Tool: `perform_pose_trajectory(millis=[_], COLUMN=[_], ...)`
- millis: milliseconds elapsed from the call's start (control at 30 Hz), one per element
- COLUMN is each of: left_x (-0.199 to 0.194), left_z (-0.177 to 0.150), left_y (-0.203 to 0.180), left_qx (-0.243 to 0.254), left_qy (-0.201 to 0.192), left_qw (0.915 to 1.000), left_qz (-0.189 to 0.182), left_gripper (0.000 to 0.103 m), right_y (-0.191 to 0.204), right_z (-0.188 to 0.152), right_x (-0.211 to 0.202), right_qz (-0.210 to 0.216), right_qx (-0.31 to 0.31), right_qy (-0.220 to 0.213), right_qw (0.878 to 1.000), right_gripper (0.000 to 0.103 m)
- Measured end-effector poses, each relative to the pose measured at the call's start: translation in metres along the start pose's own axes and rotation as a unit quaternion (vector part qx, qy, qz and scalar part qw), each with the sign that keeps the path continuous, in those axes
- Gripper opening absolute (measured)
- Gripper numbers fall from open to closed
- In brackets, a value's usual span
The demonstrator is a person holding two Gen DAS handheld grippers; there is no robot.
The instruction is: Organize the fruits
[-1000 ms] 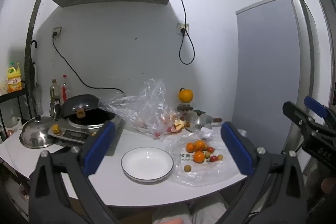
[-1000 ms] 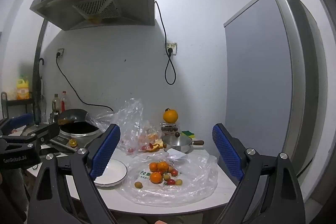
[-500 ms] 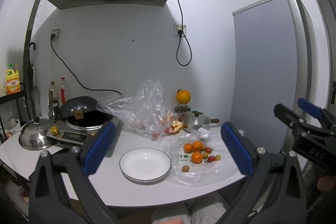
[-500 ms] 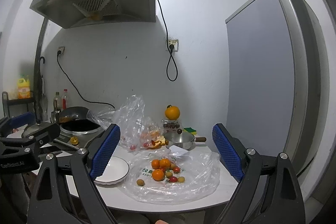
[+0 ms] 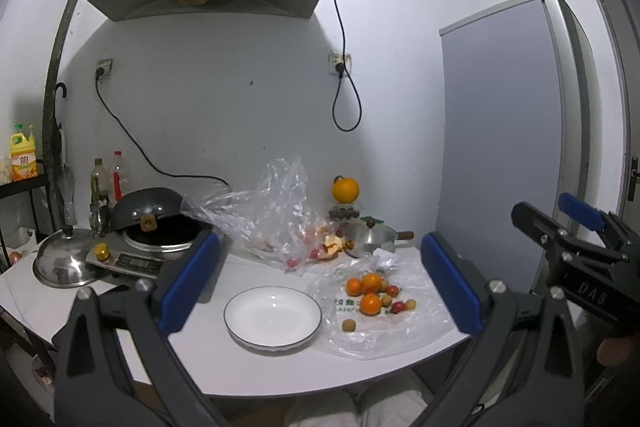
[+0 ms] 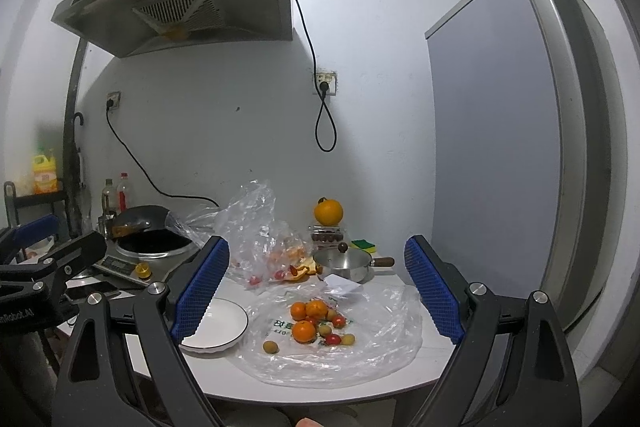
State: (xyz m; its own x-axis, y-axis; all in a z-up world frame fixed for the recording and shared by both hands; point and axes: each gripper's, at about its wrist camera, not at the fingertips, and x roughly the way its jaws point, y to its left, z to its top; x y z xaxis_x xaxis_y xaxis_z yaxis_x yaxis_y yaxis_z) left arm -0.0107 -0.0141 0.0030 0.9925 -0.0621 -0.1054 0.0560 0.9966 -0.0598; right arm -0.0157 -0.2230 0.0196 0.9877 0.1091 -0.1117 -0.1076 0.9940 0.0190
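Fruits [image 6: 316, 323] on plastic; plate [image 6: 224, 323] partly behind right tool [image 6: 316, 295].

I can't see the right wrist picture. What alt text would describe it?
An open right gripper hovers before a white table where oranges and small fruits lie on a flat plastic bag, beside an empty white plate. Behind stand a small pot and wok.

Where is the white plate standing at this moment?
The white plate stands empty on the table, low in the left wrist view, just left of the flat plastic bag with the small fruits.
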Motion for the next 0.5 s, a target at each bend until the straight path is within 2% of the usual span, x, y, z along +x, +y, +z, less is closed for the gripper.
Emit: perform_pose_trajectory(millis=[500], left_x=[0.0002], left_z=[0.0001], left_y=[-0.0039], left_qx=[0.006], left_qy=[0.002], left_qw=[1.0], left_qz=[-0.003], left_gripper=[0.101], right_y=[-0.0008], right_z=[0.0002], right_x=[-0.0002], right_qz=[0.001], right_qx=[0.001], right_qy=[0.001], right_qw=[1.0], right_gripper=[0.092])
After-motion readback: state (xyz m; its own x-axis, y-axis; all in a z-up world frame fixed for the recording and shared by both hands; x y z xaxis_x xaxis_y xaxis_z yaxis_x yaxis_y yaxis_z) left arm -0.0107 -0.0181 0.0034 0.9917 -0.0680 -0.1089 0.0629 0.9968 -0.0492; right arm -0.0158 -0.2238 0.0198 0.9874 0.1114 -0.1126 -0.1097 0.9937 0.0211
